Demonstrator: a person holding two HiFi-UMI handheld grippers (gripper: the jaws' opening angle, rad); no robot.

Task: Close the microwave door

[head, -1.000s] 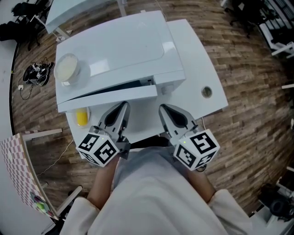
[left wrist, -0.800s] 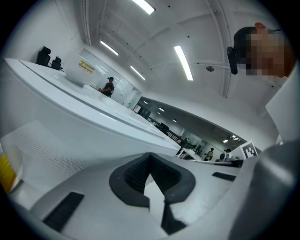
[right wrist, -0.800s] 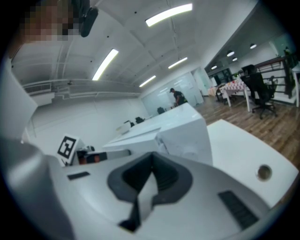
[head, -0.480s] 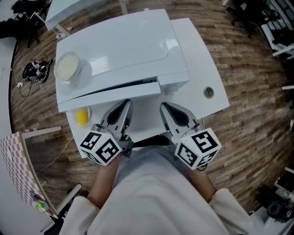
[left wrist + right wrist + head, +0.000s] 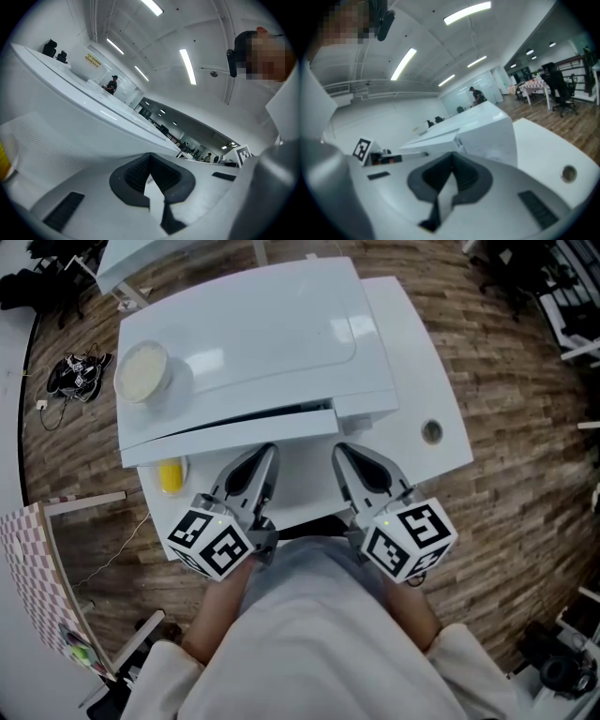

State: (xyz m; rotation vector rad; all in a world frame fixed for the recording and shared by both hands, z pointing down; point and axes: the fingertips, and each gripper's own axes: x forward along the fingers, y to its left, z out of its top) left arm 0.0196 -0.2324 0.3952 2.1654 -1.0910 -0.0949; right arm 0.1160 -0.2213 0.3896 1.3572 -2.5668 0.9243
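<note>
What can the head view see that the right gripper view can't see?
Only the head view shows the yellow thing on the table's left side and the tangle of black cables on the floor. Only the right gripper view shows the ceiling lights, the office chairs and a far-off person. Both show the white microwave, the round hole in the table and the wooden floor.
</note>
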